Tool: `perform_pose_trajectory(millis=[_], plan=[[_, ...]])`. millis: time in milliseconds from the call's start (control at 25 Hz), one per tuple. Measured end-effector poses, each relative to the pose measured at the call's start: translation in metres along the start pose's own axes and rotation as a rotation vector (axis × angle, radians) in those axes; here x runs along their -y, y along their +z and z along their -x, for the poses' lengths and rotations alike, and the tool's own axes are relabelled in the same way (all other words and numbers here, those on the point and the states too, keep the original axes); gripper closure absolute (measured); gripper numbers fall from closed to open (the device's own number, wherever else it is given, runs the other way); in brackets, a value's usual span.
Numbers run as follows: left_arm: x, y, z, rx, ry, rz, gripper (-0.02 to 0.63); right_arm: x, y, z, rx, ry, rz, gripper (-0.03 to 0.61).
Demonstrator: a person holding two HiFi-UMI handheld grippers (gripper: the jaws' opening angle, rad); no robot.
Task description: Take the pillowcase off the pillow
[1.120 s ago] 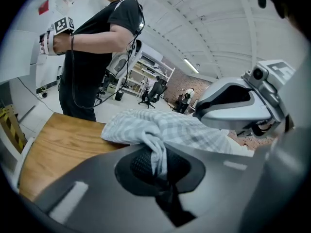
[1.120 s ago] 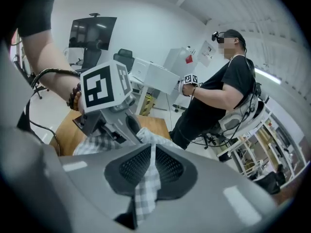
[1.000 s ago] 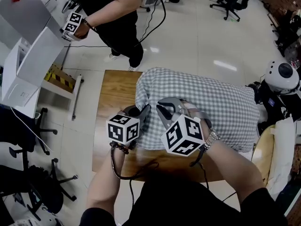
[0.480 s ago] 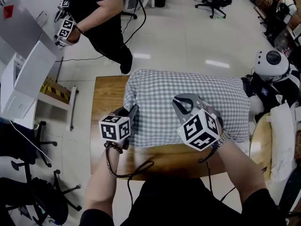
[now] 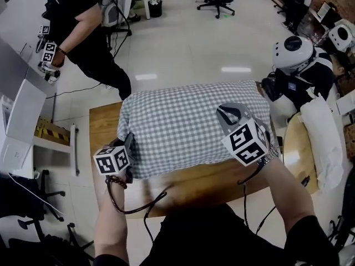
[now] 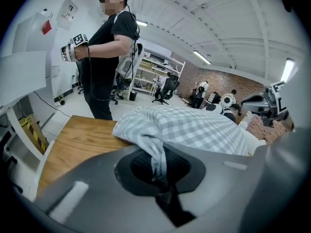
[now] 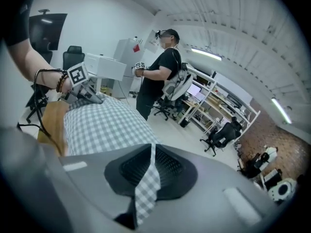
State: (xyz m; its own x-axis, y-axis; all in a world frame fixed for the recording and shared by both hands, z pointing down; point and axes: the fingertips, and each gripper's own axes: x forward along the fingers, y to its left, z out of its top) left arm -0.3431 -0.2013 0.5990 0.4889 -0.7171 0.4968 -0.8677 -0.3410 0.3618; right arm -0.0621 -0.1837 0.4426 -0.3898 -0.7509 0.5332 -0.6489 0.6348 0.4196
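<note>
Head view: I've got the checked pillowcase (image 5: pixel 188 126) lying across the table (image 5: pixel 102 132), w/ L gripper (image 5: pixel 131 141) at the pillowcase's near-left corner & R gripper (image 5: pixel 223 113) by its right end. Left gripper view: jaws pressed together, pinching a pillowcase fold. Right gripper view: jaws likewise clamped on a fabric strip.

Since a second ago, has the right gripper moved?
Yes. The right gripper, shut on the pillowcase, has slid right along the table toward its right end.
</note>
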Motion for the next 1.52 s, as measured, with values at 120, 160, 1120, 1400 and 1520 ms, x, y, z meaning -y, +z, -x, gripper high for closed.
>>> perform_pose_trajectory(millis=[120, 160, 1120, 1400, 1520], plan=[[0.002, -0.006, -0.002, -0.004, 0.03, 0.001, 0.601, 0.02, -0.04, 0.016, -0.029, -0.044, -0.034, 0.552], [0.002, -0.009, 0.0, -0.005, 0.04, 0.001, 0.601, 0.024, -0.051, 0.022, -0.037, -0.056, -0.046, 0.552], [0.058, -0.002, -0.075, -0.148, 0.317, -0.093, 0.601, 0.228, -0.346, 0.043, -0.145, -0.161, -0.371, 0.551], [0.048, -0.005, -0.07, -0.166, 0.378, -0.062, 0.601, 0.221, -0.395, 0.017, -0.191, -0.041, -0.428, 0.525], [0.042, -0.009, -0.069, -0.176, 0.397, -0.053, 0.601, 0.211, -0.402, 0.0, -0.174, 0.049, -0.512, 0.487]])
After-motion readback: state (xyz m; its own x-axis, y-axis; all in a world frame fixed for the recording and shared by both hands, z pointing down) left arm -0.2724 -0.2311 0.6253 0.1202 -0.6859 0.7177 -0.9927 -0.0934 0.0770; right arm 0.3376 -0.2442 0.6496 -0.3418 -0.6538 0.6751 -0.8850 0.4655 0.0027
